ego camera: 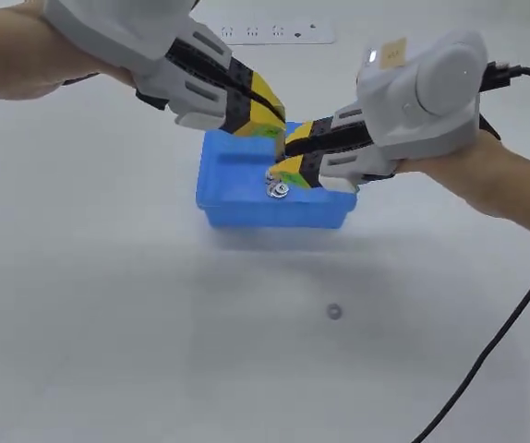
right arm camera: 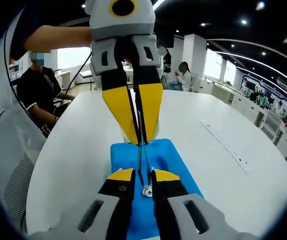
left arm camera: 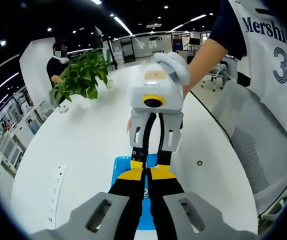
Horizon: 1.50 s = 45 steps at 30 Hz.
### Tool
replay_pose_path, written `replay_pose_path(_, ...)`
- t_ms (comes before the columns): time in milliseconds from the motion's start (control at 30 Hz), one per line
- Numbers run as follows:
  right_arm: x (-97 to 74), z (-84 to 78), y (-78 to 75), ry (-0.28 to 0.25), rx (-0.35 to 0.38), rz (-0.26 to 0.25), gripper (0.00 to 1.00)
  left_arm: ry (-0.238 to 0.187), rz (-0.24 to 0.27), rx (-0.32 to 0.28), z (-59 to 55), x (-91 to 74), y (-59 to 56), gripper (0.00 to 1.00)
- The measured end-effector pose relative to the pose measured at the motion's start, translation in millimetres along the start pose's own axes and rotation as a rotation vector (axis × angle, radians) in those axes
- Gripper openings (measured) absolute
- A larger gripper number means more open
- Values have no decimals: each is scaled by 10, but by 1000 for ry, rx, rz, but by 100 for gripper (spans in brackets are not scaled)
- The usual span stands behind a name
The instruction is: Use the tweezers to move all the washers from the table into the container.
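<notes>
A blue container (ego camera: 246, 208) stands mid-table, with both grippers meeting over it. My left gripper (ego camera: 270, 120) comes in from the upper left, shut on the back end of thin metal tweezers (right arm camera: 141, 160). From the right, my right gripper (ego camera: 293, 161) has its jaws closed in on the tweezers' arms (right arm camera: 143, 175). A washer (right arm camera: 146, 191) sits at the tweezers' tips over the container floor (right arm camera: 168, 155), where small washers (ego camera: 279, 189) show. I cannot tell whether the tips grip it. One loose washer (ego camera: 334, 312) lies on the white table in front of the container.
A white power strip (ego camera: 274, 34) lies at the table's far edge. The right gripper's black cable (ego camera: 496, 341) trails to the lower right. A potted plant (left arm camera: 81, 75) stands on the far part of the table, and a person (right arm camera: 38, 85) sits beyond it.
</notes>
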State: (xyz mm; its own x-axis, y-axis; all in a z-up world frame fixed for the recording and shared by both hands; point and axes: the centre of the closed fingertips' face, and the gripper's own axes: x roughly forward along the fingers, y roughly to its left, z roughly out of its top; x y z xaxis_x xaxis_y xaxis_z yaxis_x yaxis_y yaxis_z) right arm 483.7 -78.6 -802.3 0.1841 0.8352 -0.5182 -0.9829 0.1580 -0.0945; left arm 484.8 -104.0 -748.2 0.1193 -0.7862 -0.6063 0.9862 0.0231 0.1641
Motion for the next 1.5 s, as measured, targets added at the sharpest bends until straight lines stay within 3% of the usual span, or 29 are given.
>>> replay_pose_path(233, -171, 96, 139, -18, -9, -4, 13, -21, -12, 13, 200, -83, -215, 5)
replay_pose_path(633, -494, 79, 576, -22, -37, -6, 12, -81, -43, 12, 511, -64, -718, 5)
replay_pose_path(900, -607, -125, 868, -1, -11, -3, 12, -94, -70, -8, 549, 92, -1030, 6)
replay_pose_path(933, -618, -145, 894, -1, -6, -3, 12, -99, -77, -16, 498, 128, -1035, 6)
replay_pose_path(1133, -659, -313, 1103, 13, 31, 7, 12, -106, -110, -38, 479, 263, -1269, 6)
replay_pose_path(1367, -637, -501, 1225, 29, 66, 14, 12, -91, -127, -57, 401, 367, -1420, 6)
replay_pose_path(1500, -610, -572, 1251, 37, 73, 22, 12, -88, -121, -76, 355, 417, -1449, 6)
